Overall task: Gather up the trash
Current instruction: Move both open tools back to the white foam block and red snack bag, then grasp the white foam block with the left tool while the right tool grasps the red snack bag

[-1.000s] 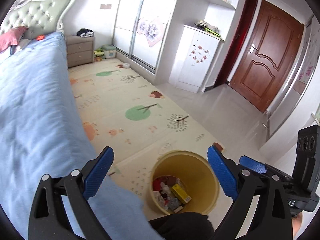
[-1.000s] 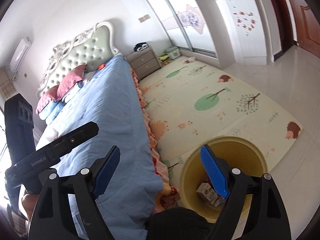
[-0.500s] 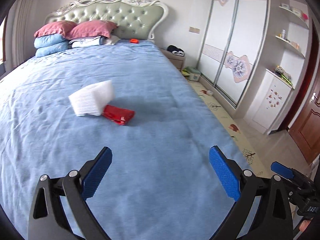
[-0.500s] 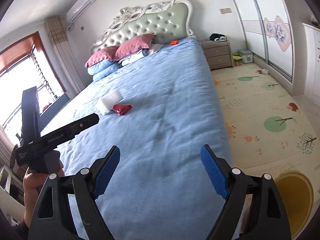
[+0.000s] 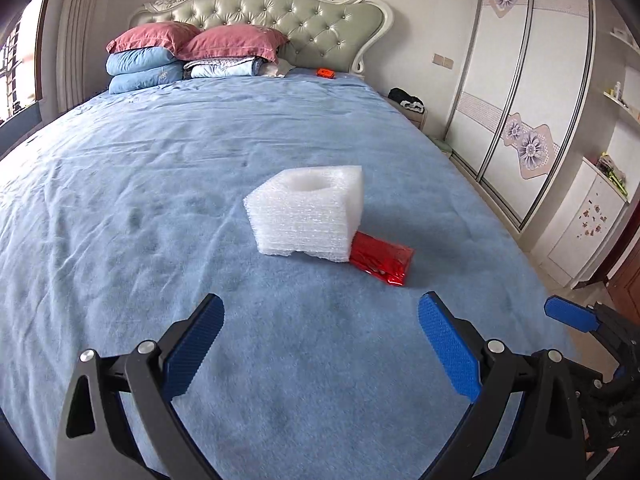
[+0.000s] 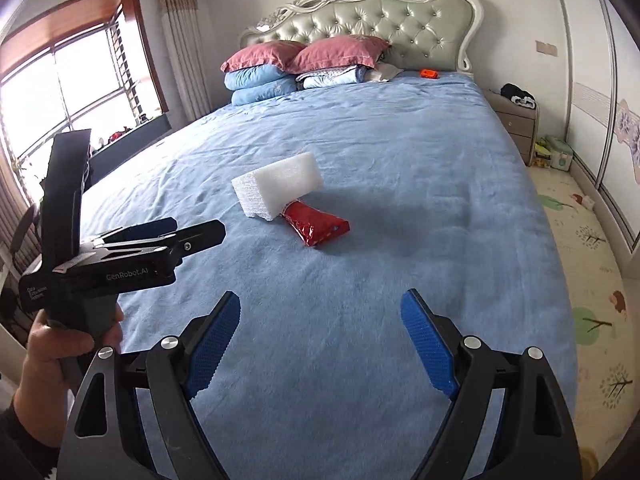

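The red packet's near end is hidden under the white foam block. The right tool is cut off by the frame edge, its jaws unreadable there.

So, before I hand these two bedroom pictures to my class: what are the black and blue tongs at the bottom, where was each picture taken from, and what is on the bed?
The tongs are hand-held grippers, one in each of a person's hands, each with a camera looking along its fingers. One picture is from the left gripper, the other from the right gripper. Both are open and hold nothing. The right view also shows the left one from the side. On the blue bed lie a white foam block and, partly under it, a red packet: the trash to collect. Pillows sit at the headboard.
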### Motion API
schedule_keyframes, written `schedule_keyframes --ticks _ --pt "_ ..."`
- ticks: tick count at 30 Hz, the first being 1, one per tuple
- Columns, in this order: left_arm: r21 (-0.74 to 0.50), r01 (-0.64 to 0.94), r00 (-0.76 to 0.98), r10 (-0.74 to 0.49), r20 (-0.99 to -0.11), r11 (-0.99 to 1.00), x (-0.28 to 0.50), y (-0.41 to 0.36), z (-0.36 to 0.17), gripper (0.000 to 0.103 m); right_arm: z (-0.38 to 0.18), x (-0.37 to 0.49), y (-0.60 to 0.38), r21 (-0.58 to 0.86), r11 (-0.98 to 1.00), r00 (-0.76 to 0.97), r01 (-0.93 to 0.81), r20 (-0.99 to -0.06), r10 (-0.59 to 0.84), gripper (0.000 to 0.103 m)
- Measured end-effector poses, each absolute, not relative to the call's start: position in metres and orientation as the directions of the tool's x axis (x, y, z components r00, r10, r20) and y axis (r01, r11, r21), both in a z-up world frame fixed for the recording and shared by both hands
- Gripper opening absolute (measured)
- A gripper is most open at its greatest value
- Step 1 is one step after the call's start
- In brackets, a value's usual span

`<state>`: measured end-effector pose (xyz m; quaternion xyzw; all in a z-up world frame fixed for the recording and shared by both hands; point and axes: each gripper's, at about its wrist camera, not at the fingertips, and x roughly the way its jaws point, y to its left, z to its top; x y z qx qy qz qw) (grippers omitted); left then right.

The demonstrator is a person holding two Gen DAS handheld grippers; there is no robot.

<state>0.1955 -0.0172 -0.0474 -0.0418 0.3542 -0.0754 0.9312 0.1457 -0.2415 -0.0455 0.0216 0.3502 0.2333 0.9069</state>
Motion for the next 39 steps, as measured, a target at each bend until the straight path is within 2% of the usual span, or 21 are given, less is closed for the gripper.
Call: schedule_keyframes --ticks 3,8,15,18,19,27,35,36,37,39 --pt "-0.114 0.092 0.733 -0.145 -0.664 0.989 0.22 -0.001 -0.05 0.098 -0.049 0.175 -0.228 0.158 0.887 0.629 -0.434 -0.652 0.423 0.08" --pt "-0.217 0.165 0.688 -0.27 -0.674 0.962 0.243 0.001 -0.058 0.098 -0.055 0.208 -0.207 0.092 0.857 0.611 -0.506 -0.664 0.432 0.077" --pt "-0.219 0.177 0.662 -0.281 -0.695 0.96 0.268 -0.006 -0.067 0.098 -0.079 0.258 -0.176 0.008 0.838 0.562 -0.545 -0.739 0.372 0.071" --pt "-0.23 0.164 0.665 -0.28 -0.692 0.959 0.275 -0.004 -0.068 0.099 -0.089 0.274 -0.162 -0.019 0.826 0.545 -0.563 -0.76 0.354 0.064" --pt "-0.234 0.161 0.663 -0.28 -0.694 0.959 0.277 -0.003 -0.069 0.099 -0.091 0.278 -0.158 -0.014 0.821 0.534 -0.571 -0.765 0.359 0.054" --pt "-0.234 0.147 0.654 -0.272 -0.706 0.961 0.293 0.0 -0.075 0.099 -0.091 0.267 -0.163 0.005 0.785 0.516 -0.619 -0.751 0.412 0.052" --pt "-0.266 0.19 0.63 -0.325 -0.705 0.945 0.311 -0.011 -0.081 0.098 -0.093 0.268 -0.173 0.066 0.788 0.485 -0.613 -0.755 0.441 0.052" --pt "-0.268 0.193 0.632 -0.329 -0.702 0.944 0.312 -0.012 -0.082 0.097 -0.093 0.269 -0.173 0.065 0.788 0.485 -0.612 -0.756 0.439 0.052" --pt "-0.272 0.194 0.632 -0.332 -0.7 0.942 0.314 -0.012 -0.082 0.088 -0.093 0.268 -0.172 0.061 0.788 0.486 -0.613 -0.757 0.437 0.052" --pt "-0.295 0.188 0.634 -0.345 -0.692 0.937 0.316 -0.012 -0.083 0.085 -0.093 0.268 -0.172 0.057 0.789 0.489 -0.612 -0.756 0.434 0.052"
